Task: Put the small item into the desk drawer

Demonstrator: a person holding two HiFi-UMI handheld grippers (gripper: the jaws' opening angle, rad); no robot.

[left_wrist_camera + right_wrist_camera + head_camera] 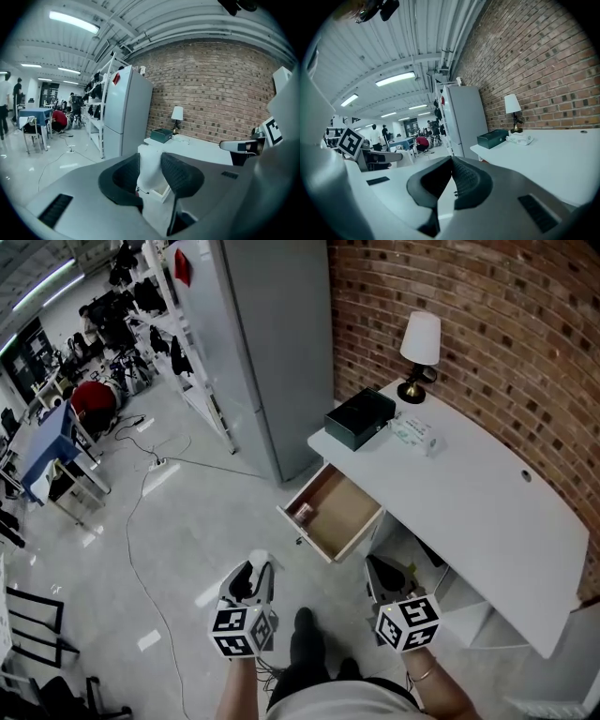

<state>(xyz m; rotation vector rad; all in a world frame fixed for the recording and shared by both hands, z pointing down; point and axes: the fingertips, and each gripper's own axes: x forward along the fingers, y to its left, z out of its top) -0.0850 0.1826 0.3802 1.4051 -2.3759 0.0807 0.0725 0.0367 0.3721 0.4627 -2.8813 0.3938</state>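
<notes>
The small item (302,513) lies inside the open drawer (342,514), in its front corner on the side toward the fridge (272,343). The drawer is pulled out from under the left end of the tabletop (487,493) and hangs over the floor (187,521).

The left hand-held gripper (255,570) is held over the floor, short of the drawer and to its left, pointing roughly toward it. The item is ahead of this gripper and a little to its right, well apart from it, with bare floor between them. In the left gripper view the left hand-held gripper (150,168) is released: its jaws stand apart, the pads press on nothing, and only the white end of the desk shows through the gap.

The right hand-held gripper (382,570) is held in front of the desk, just to the right of the drawer's front and nearer the person. The item is ahead of it and to its left, also well apart. In the right gripper view the right hand-held gripper (451,161) is clenched, its jaw tips meeting with nothing between them.

At the tabletop's far left end, toward the brick wall, stand a lamp (419,343), a dark green box (360,418) and a white packet (412,432).
</notes>
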